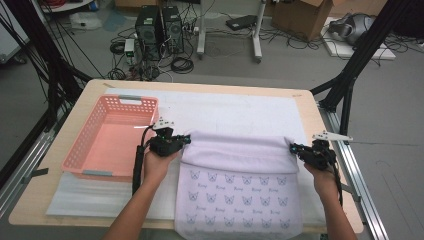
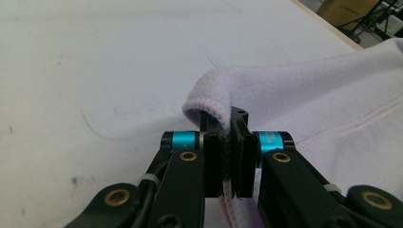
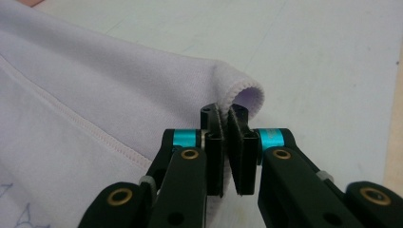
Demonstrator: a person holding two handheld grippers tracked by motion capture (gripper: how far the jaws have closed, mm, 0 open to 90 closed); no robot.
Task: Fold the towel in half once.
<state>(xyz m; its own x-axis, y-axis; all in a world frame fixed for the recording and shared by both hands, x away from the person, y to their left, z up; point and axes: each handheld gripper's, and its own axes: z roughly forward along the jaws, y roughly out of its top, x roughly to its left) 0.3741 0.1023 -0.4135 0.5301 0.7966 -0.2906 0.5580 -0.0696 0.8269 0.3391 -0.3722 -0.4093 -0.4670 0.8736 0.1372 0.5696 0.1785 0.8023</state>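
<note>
From above, a pale lilac towel (image 1: 239, 187) printed with small blue animal faces lay on the white mat (image 1: 240, 112) of a wooden table (image 1: 310, 107), its long axis running from the person's edge — where the near end drooped over the table — toward the far side, with its far end folded back into a soft roll lying crosswise, left to right. The left gripper (image 1: 186, 140) pinched the left end of that roll and the right gripper (image 1: 294, 148) its right end, both jaws pointing inward along the fold, the hands (image 1: 159, 165) coming in from below. A pink basket (image 1: 95, 145) stood just beside the left gripper, on the towel's left, apart from the cloth. In the left gripper view, the jaws stood clamped together on the towel's stitched hem (image 2: 209, 105): the corner bulged up and over the fingertips (image 2: 212, 124) and the edge ran down between the pads, while the rest of the cloth spread away to the right over the mat. In the right gripper view, the picture was mirrored — the jaws were shut on the hemmed corner (image 3: 247, 92), which curled just above and behind the fingertips (image 3: 236, 118), and the towel stretched off to the left, a line of stitching (image 3: 95, 130) slanting across it.
</note>
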